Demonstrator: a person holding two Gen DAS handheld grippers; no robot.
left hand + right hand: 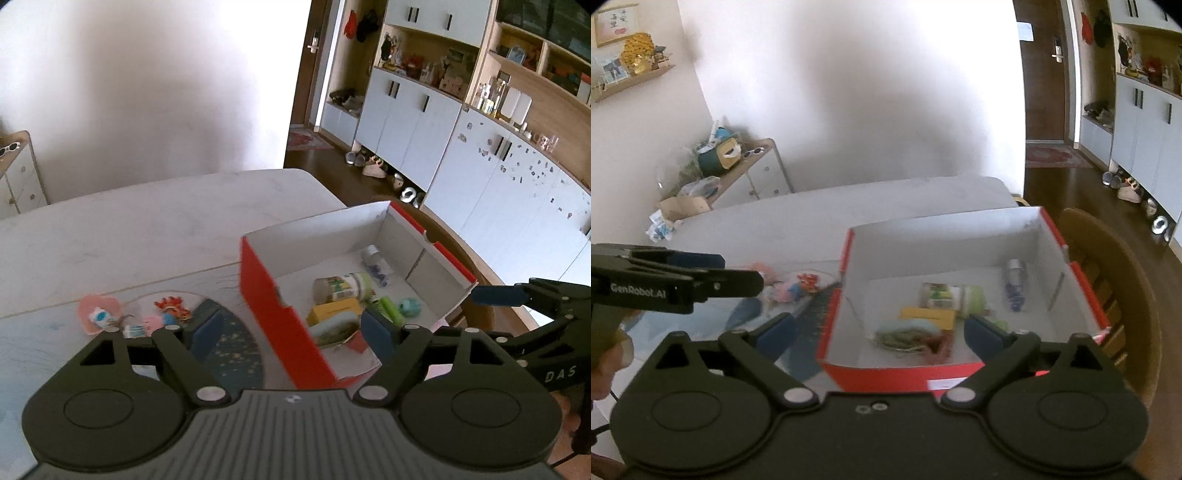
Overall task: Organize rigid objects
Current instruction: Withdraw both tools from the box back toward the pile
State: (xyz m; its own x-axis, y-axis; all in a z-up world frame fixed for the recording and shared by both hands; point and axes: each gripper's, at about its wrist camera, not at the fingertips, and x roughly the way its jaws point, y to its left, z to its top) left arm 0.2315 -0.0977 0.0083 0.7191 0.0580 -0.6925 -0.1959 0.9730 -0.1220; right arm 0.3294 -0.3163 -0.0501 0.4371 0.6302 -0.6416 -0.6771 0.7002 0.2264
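Trinkets (162, 319) lie on the table (147, 221) left of the red box (273, 317), which already holds a jar (343, 288) and other items. Left gripper (291, 332) and right gripper (879, 332) both gape wide, empty. Reaching across could snag the box wall and shove it off the edge.

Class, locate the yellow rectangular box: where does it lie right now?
In both wrist views the yellow rectangular box lies inside the red cardboard box, towards its near end, just in front of the lying green-capped jar.
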